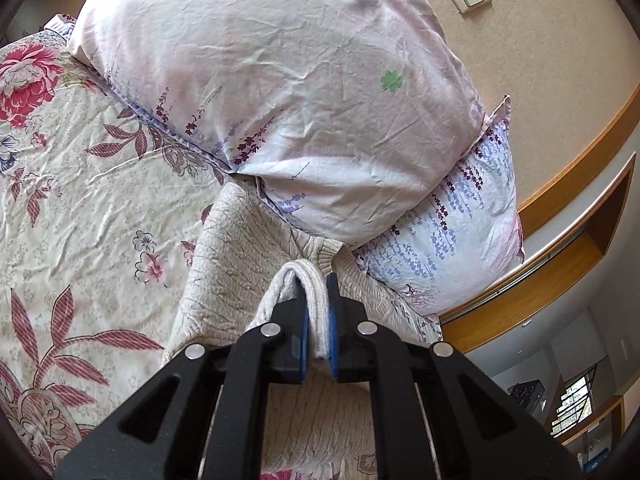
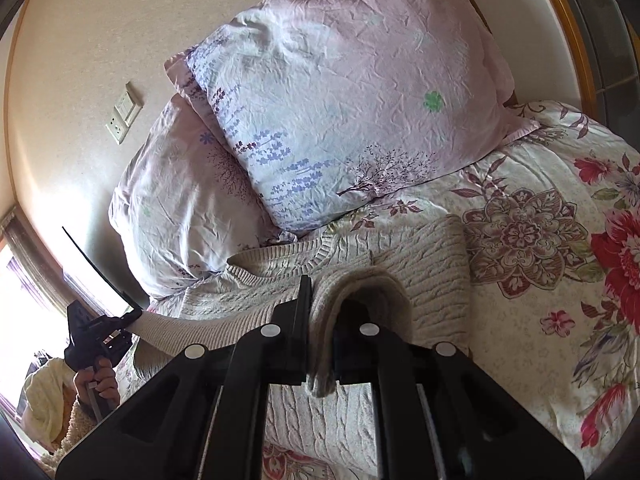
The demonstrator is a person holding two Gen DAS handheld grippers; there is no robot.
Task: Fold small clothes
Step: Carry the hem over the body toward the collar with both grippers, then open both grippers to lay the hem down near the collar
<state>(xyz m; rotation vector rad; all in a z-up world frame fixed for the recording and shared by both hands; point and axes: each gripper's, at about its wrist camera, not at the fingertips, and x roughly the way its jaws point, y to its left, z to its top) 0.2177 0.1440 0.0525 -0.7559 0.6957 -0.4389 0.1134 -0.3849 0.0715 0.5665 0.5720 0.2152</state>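
- The bed (image 1: 80,184), under a floral cover, lay below and ahead of both tools and served as the folding surface.
- Two pale lilac pillows (image 1: 280,92) were stacked just beyond the tools, against the wall; the garment's far edge reached up to them, so there was little room left to carry it forward.
- The sweater (image 2: 420,256), a cream cable-knit, lay spread on the bed directly under and ahead of the tools, its ribbed neckline toward the pillows. The near part looked lifted off the cover, probably to be brought over the rest as a fold.
- The left tool (image 1: 316,320) was clamped on a doubled ribbed edge of the sweater, which looped out past its blue pads (image 1: 304,332). Pinching the edge kept that side taut.
- The right tool (image 2: 320,332) was likewise closed on a thick fold of the knit, apparently the opposite side, so both sides could travel together and stay even.
- In the right wrist view, the left tool showed far to the left, held in a hand (image 2: 98,386), with the knit stretched between them.
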